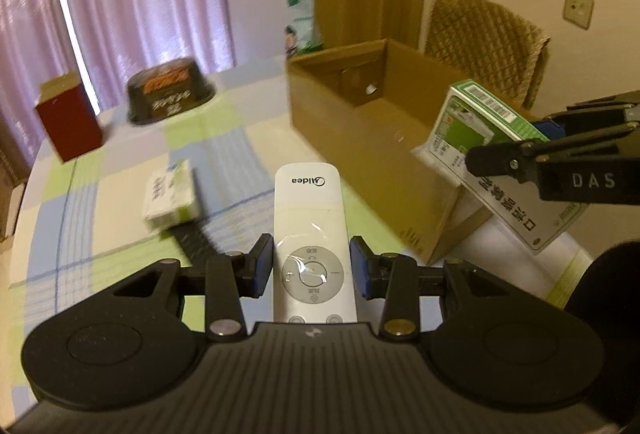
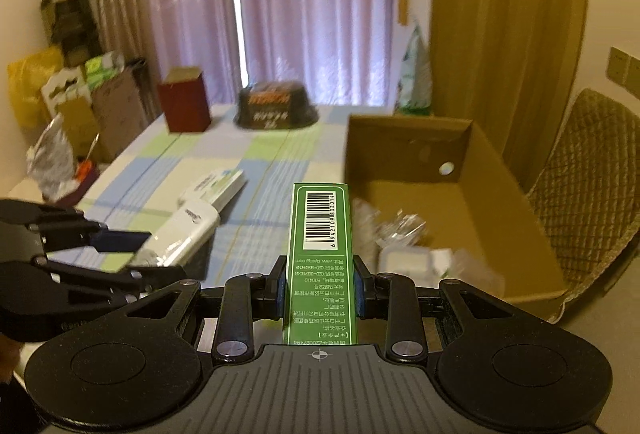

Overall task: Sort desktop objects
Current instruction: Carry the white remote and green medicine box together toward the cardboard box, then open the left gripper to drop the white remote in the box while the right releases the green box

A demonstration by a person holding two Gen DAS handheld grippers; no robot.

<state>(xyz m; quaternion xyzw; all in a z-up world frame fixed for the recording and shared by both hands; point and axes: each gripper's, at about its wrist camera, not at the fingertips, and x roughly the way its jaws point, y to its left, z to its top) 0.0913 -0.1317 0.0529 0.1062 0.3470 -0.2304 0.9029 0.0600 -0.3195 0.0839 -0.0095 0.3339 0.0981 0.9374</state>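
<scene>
Two claws: each grips one item above the bench (image 1: pixel 120 169).
Left claw (image 1: pixel 312 270): pinching the white remote (image 1: pixel 308 218) by its sides, held over the bench.
Right claw (image 2: pixel 320 286): clamped on the green carton (image 2: pixel 320 230), just beside the box (image 2: pixel 500 177).
Bench: tissue pack (image 1: pixel 172 193), red box (image 1: pixel 70 117), black bowl (image 1: pixel 170 93).

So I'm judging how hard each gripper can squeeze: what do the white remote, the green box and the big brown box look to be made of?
White remote: looks like hard glossy plastic, with a shiny clear film over the buttons. Green box: probably thin printed cardboard, with sharp folded edges and a barcode; likely crushable. Big brown box: apparently matte corrugated cardboard, with a punched handle hole.
</scene>
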